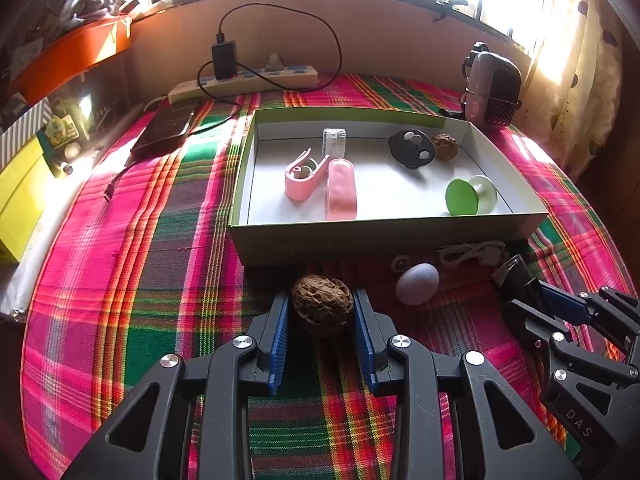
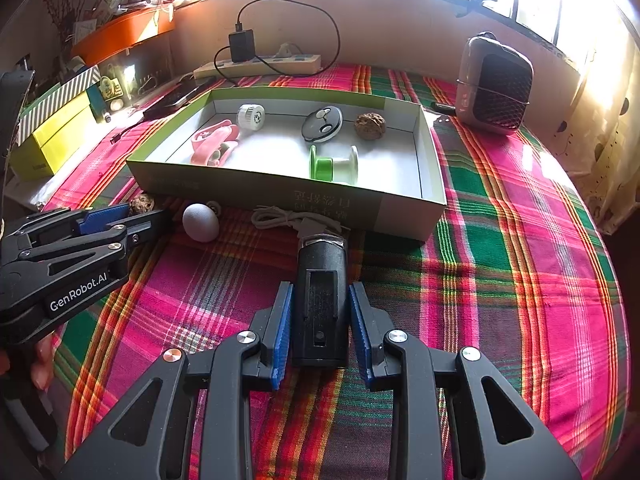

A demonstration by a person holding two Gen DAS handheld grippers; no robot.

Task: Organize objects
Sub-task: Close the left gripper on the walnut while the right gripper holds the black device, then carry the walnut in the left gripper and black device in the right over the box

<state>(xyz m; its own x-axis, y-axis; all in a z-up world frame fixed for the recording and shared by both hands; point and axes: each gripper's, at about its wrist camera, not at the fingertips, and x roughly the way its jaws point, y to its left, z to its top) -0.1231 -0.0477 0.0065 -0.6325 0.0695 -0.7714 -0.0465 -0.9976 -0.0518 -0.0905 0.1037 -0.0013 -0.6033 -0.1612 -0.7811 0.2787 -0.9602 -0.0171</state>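
Walnut [image 1: 322, 305] and black cylinder [image 2: 321, 304] are the two things being handled on a table covered with a pink, green and red plaid cloth [image 1: 160, 248]. In the left wrist view, the left gripper [image 1: 321, 300] has its two blue-padded fingers [image 1: 280, 332] on either side of the brown, wrinkled walnut, pressing against it just in front of the near wall of a shallow cardboard box [image 1: 384, 236]. In the right wrist view, the right gripper [image 2: 322, 306] is clamped on the black cylinder, which lies lengthwise between its blue pads with a silver-rimmed end pointing toward the box. Inside the box lie a pink clip [image 1: 304, 178], a pink oblong case [image 1: 342, 190], a small white round container [image 1: 334, 141], a black disc with pale round spots [image 1: 412, 148], a second walnut [image 1: 445, 146] and a green and white spool [image 1: 472, 196]. On the cloth between the two grippers, just before the box, sit a grey egg-shaped object [image 1: 417, 283], a small white ring [image 1: 400, 263] and a coiled white cable [image 1: 472, 253]. Behind the box are a white power strip [image 1: 244, 82] with a black charger [image 1: 225, 59] plugged in, a dark phone [image 1: 166, 130] and, at the far right, a small heater-like device with a dark mesh front [image 1: 494, 90]. Bright windows run along the back wall.
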